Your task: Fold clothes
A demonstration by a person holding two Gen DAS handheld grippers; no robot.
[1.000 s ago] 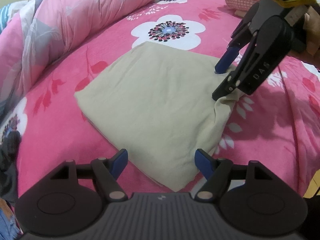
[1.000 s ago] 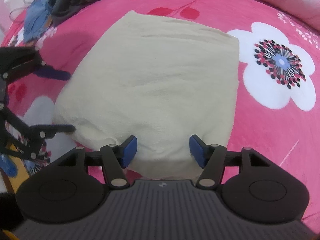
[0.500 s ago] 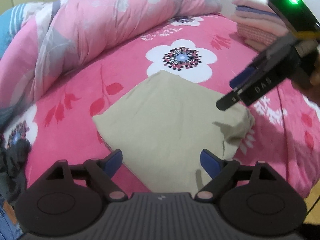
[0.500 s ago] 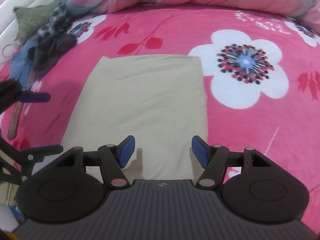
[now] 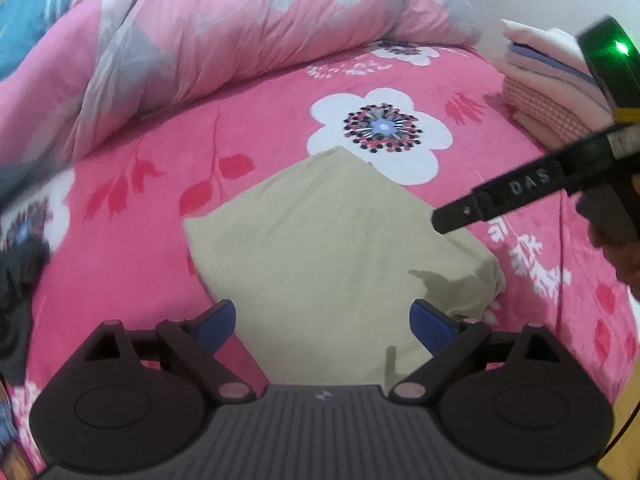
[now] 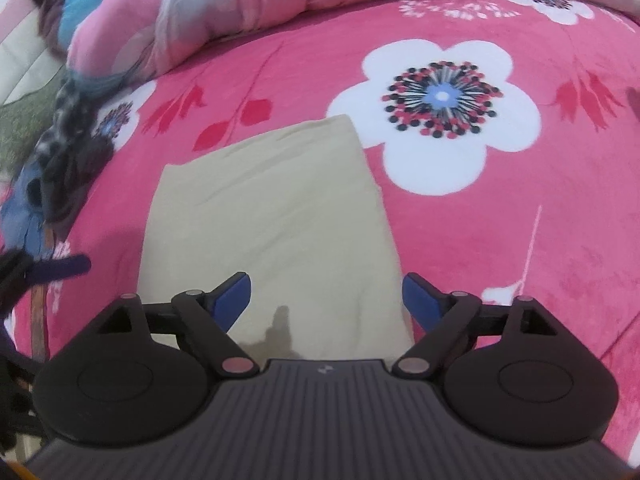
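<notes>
Beige cloth [image 5: 328, 240], already in a flat, roughly rectangular fold, lies on the pink flowered bedspread [image 5: 280, 112] just below a large white flower print, with both claws hovering over its near end. It looks like thin woven or knit cotton: matte, softly creased, limp and light, so it should sag from any single grip and slide little on the plush bedspread. Its layered edges give the best hold; the near right corner [image 5: 486, 280] is bunched and slightly lifted, an easy pinch, while the far corners lie flat and would need a finger slid under them. The left claw [image 5: 322, 320] is spread wide and holds nothing; the right claw [image 6: 326, 294] is likewise spread and empty. A rolled pink-and-grey quilt [image 5: 224, 36] runs along the far side, a stack of folded garments [image 5: 548, 80] sits at the bed's right end, and a heap of dark, crumpled clothes [image 6: 68, 160] lies to the left.
</notes>
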